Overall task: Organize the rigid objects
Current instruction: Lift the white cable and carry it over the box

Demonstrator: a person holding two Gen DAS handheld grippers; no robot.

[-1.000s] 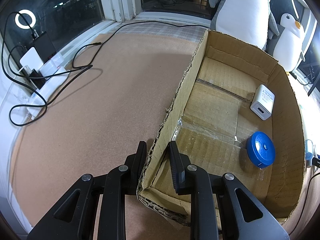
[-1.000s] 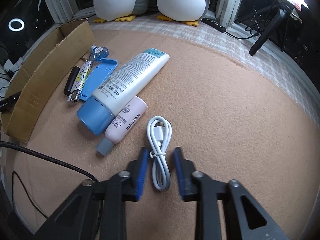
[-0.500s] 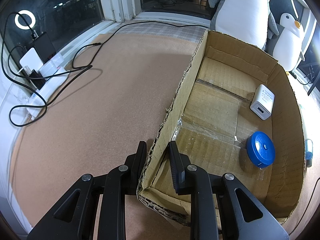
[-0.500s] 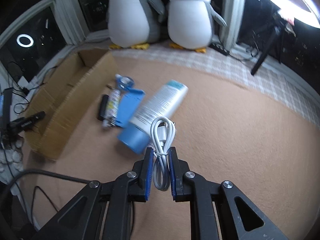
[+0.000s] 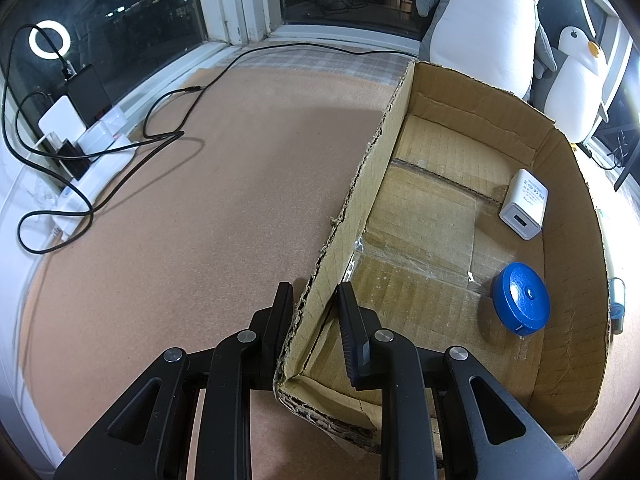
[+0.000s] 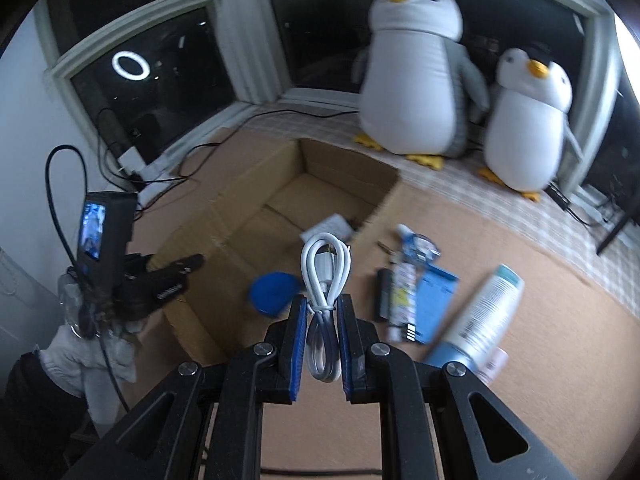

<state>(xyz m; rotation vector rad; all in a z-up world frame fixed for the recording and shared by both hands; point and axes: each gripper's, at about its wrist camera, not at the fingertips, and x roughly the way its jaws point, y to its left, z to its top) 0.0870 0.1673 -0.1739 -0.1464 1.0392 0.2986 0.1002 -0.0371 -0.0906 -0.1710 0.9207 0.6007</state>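
Your left gripper (image 5: 314, 306) pinches the box (image 5: 576, 208) wall near the floor's window edge. Inside lie the blue round case (image 5: 520, 304) and white charger (image 5: 524, 210) — your right gripper (image 6: 322, 314) squeezes the white cable (image 6: 326, 272); tube (image 6: 480, 316), blue card (image 6: 434, 300) and pens (image 6: 402, 296) wait outside.

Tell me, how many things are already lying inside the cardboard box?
2. A white charger lies by the far right wall of the box, and a round blue tape measure lies nearer, by the same wall. The near corner is partly hidden.

Cardboard box (image 5: 576, 184) on tan mat (image 5: 200, 220)
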